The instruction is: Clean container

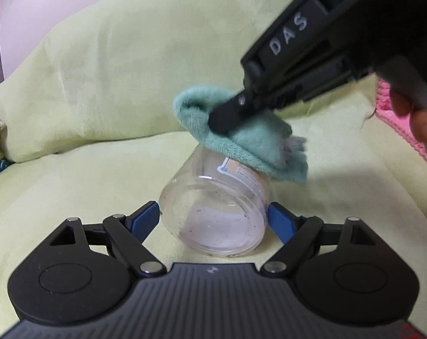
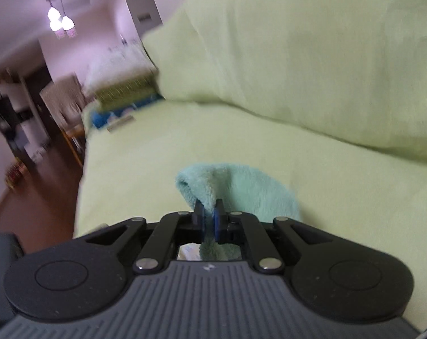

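With the clear container [image 1: 213, 212] tilted on the green sofa cover [image 1: 72, 169] between the left gripper [image 1: 213, 217]'s pads, which seem barely to touch it, a push from the teal cloth [image 1: 241, 141] pinched in the right gripper [image 2: 209, 220] could knock it loose

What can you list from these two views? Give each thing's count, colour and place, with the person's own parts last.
Clear plastic jar: one, transparent, speckled inside, lying tilted on the sofa seat between the left gripper's fingers.
Teal fluffy cloth: one, resting on the jar's upper side.
Pale green sofa cover: one, over seat and back cushion.
Pink knitted item: one, right edge.
Ceiling lamp: one, lit, upper left.
Left gripper: black, blue pads beside the jar.
Right gripper: black, clamped on the cloth.
Hand: one, on the right gripper.
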Motion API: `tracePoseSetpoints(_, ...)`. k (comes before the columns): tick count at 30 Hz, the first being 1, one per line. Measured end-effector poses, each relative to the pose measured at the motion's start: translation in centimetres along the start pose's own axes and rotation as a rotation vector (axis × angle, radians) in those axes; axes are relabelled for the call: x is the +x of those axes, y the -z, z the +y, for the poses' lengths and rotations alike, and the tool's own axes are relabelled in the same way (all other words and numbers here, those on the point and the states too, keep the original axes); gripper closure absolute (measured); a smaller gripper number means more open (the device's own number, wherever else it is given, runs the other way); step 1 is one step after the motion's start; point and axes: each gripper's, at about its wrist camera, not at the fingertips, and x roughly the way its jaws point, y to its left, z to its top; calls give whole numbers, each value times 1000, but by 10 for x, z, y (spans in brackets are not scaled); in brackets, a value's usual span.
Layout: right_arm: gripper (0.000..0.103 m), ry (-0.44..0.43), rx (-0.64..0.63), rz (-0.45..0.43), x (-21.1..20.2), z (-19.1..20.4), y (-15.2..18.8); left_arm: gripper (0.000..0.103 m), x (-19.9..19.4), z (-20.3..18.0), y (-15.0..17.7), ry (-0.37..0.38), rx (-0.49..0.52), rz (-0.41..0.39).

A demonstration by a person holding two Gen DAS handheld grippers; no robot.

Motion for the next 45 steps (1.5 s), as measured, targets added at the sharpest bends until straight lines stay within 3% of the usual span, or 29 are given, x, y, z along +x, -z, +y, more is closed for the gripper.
tracePoseSetpoints(3,98,-53,107,-9,8,-13,-3,14,12,-1,0,-5,-27,5)
tracePoseSetpoints(12,98,-47,143,12,1,-23,-7,13,25,13,12,43,-52,-11)
tracePoseSetpoints(15,98,-26,146,20,-1,-25,-5,11,25,25,13,104,-108,-27)
tracePoseSetpoints(20,98,-13,154,22,-3,-28,-4,12,33,37,12,143,-36,-64)
tracePoseSetpoints(23,98,15,169,14,-8,-32,-3,12,18,30,14,178,34,-68)
tracePoseSetpoints(25,98,23,164,16,-10,-32,-2,11,13,24,15,153,80,-66)
tracePoseSetpoints(31,98,27,163,28,-10,-32,5,9,35,27,16,119,36,-9)
tracePoseSetpoints(34,98,28,160,33,-10,-35,5,11,45,26,16,107,30,-10)
tracePoseSetpoints(35,98,25,162,32,-11,-36,5,17,45,27,15,100,28,-20)
tracePoseSetpoints(38,97,15,157,28,-13,-35,6,18,55,30,10,82,39,-15)
tracePoseSetpoints(45,97,-174,72,21,-35,8,8,18,25,20,10,34,110,38)
